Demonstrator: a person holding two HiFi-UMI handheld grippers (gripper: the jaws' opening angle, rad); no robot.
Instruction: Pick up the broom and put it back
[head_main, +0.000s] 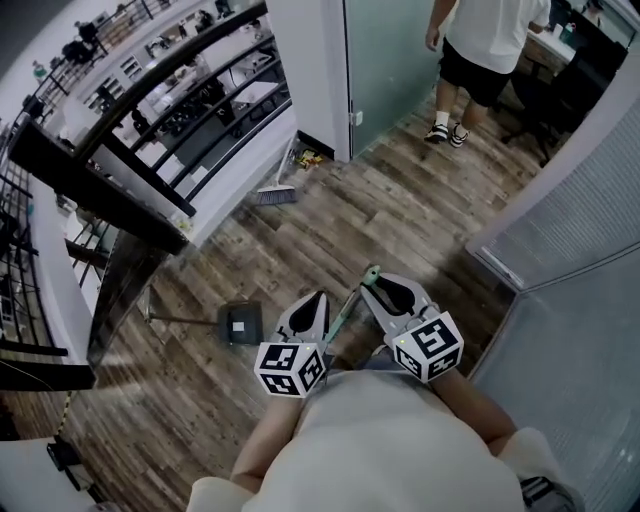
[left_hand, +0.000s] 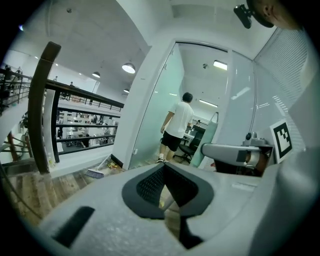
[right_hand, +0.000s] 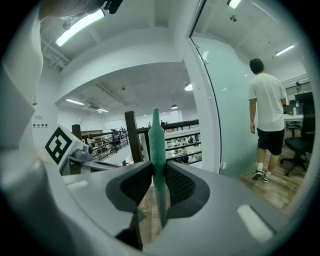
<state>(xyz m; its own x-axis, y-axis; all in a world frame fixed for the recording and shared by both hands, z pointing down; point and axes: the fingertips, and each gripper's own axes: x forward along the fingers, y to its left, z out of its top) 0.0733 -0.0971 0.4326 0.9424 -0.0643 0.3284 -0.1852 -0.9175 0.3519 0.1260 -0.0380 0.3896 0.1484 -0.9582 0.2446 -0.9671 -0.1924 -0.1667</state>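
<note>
R gripper (right_hand: 158, 172) pinches the green broom handle (right_hand: 156, 140) upright, tip poking above the jaws, brush end out of sight below. L gripper (left_hand: 164, 172) is pressed together, nothing in it afaict. One-point grip, so the handle could pivot or slip, or clip the glass partition (right_hand: 225, 110) or the person (head_main: 480, 50) ahead.

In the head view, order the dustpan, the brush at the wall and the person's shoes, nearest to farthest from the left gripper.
1. Dustpan, on the floor left of the left gripper.
2. Brush, ahead by the wall.
3. Shoes, far ahead, right.
</note>
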